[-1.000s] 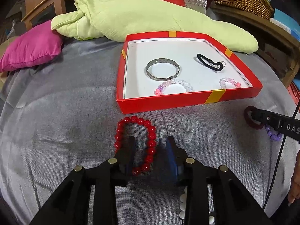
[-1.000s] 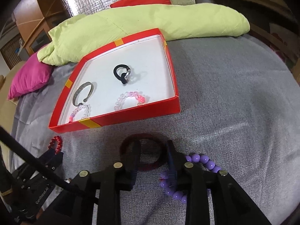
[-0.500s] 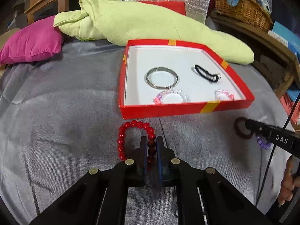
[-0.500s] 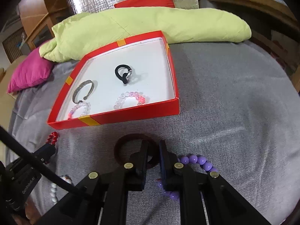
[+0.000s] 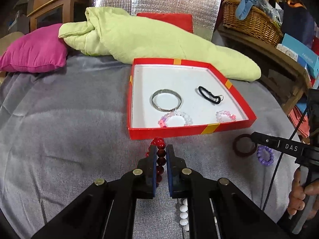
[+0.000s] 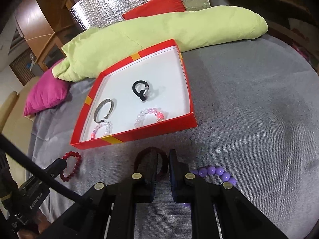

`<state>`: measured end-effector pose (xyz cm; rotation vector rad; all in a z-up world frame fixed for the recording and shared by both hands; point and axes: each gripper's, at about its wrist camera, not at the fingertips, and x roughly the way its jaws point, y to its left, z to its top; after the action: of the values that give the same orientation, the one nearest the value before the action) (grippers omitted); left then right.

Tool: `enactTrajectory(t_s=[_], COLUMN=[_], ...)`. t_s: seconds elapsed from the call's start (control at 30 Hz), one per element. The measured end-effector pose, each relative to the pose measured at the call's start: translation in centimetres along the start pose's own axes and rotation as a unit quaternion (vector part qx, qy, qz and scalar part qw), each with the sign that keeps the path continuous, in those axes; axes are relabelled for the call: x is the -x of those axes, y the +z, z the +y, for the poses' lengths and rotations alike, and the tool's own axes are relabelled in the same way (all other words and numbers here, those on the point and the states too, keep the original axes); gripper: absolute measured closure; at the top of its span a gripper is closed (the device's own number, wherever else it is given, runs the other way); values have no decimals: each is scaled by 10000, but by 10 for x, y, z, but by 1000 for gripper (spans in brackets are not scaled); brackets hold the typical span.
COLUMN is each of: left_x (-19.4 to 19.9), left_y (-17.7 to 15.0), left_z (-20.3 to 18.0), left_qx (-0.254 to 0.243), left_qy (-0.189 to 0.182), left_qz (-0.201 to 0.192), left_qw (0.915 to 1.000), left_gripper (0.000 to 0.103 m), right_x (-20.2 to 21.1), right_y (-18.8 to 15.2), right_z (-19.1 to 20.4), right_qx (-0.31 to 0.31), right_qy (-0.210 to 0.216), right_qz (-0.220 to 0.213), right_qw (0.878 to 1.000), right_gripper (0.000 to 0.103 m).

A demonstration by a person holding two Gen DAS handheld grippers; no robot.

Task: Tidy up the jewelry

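My left gripper (image 5: 160, 150) is shut on a red bead bracelet (image 5: 161, 156), which hangs between the pads just in front of the red box (image 5: 179, 133). In the right wrist view the same bracelet (image 6: 72, 164) dangles from the left gripper's tip (image 6: 59, 165). My right gripper (image 6: 163, 158) is shut on the rim of a dark red bangle (image 6: 149, 151) lying on the grey cloth; the bangle (image 5: 240, 145) also shows in the left wrist view. A purple bead bracelet (image 6: 215, 171) lies beside it.
The red box (image 6: 139, 135) holds a silver bangle (image 5: 166, 99), a black hair tie (image 5: 209, 94) and two pink-and-clear bead bracelets (image 5: 175, 119). White beads (image 5: 183, 215) lie under my left gripper. A green quilt (image 5: 149, 39), a pink pillow (image 5: 33, 47) and a wicker basket (image 5: 251, 22) border the bed.
Both grippers have gone from open to shut. The left one closed on the red bracelet and rose with it toward the box. The right one closed on the dark bangle.
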<state>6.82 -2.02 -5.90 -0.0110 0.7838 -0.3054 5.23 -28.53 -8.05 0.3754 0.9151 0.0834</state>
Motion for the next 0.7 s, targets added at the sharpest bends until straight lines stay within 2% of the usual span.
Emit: enactTrajectory(t_s=[0.2, 0.4, 0.47, 0.53, 0.7], left_x=[3, 2, 2, 2, 4], left_y=[-1, -2, -3, -3, -3], left_z=[1, 2, 3, 5, 10], left_qx=[22, 45, 44, 90, 154], left_qy=[-79, -82, -72, -85, -110], left_qz=[15, 76, 84, 93, 94], left_qw=[10000, 9999, 9999, 9999, 9998], left_gripper=[93, 93, 93, 93, 93], right_x=[1, -7, -9, -12, -17], right_y=[2, 0, -1, -2, -5], right_z=[-2, -5, -3, -2, 4], right_qx=[-36, -131, -62, -47, 258], right_qy=[33, -35, -150, -228, -413], right_qz=[22, 249, 278, 329, 316], right_qw=[10000, 9996, 9995, 9992, 9983], right_gripper=[91, 89, 79, 53, 51])
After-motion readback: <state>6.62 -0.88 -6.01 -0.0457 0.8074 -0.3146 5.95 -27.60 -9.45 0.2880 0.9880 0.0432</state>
